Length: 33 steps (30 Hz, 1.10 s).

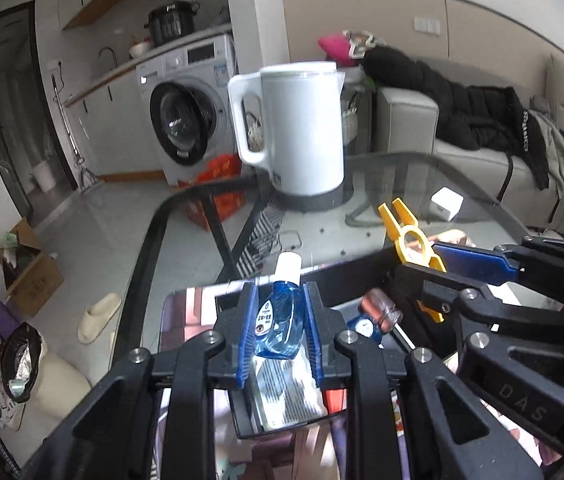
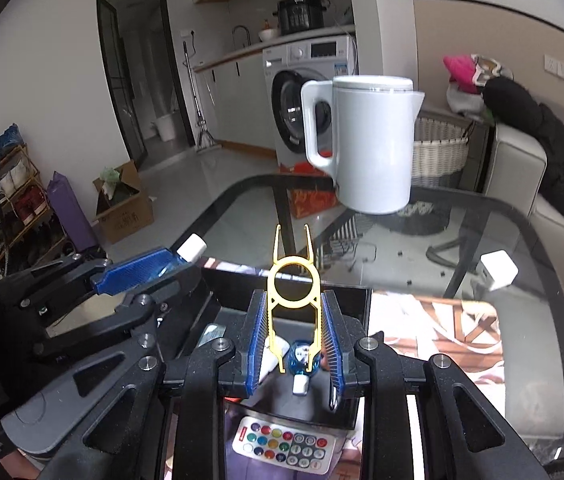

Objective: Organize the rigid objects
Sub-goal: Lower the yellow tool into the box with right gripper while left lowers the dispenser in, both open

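Blue bottle (image 1: 278, 320) in left tongs (image 1: 280, 328) — white cap forward, lengthwise along the fingers.

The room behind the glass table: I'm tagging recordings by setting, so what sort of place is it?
Most likely a small lived-in flat: a front-loading washing machine under a kitchen counter, a grey sofa piled with clothes, and a white kettle on the glass table.

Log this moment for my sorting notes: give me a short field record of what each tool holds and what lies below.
left tool: shut on blue bottle, white cap forward
right tool: shut on yellow plastic clip, prongs forward
below: black tray holding another small blue bottle
surface: glass table
nearby: white kettle, remote control
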{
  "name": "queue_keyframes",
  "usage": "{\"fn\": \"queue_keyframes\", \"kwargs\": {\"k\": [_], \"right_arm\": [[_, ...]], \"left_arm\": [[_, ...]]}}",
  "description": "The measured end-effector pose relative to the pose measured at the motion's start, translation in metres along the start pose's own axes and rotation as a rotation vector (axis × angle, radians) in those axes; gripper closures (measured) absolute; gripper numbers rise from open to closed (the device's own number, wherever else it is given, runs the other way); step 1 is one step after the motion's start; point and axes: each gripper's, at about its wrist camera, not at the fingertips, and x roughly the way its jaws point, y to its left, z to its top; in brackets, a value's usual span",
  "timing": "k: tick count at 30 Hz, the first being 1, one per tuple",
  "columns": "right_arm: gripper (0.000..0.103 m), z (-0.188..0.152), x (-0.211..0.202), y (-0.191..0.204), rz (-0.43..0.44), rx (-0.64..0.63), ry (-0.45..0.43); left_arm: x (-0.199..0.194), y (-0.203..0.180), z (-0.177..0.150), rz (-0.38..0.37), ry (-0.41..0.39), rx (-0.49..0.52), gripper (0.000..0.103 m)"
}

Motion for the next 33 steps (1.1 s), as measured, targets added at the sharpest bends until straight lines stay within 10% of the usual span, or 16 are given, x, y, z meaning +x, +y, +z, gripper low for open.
{"fn": "queue_keyframes", "kwargs": {"k": [14, 28, 33], "right_arm": [[0.077, -0.026, 0.035, -0.002, 0.011, 0.003, 0.198], [0.077, -0.034, 0.046, -0.001, 0.016, -0.002, 0.256], [0.076, -0.034, 0.042, 0.0, 0.009, -0.017, 0.248]], "left_arm": [[0.036, -0.016, -0.024, -0.033, 0.206, 0.062, 0.082], [0.042, -0.013, -0.027, -0.019, 0.222, 0.067, 0.081], [0.037, -0.013, -0.027, 0.029, 0.191, 0.093, 0.059]]}}
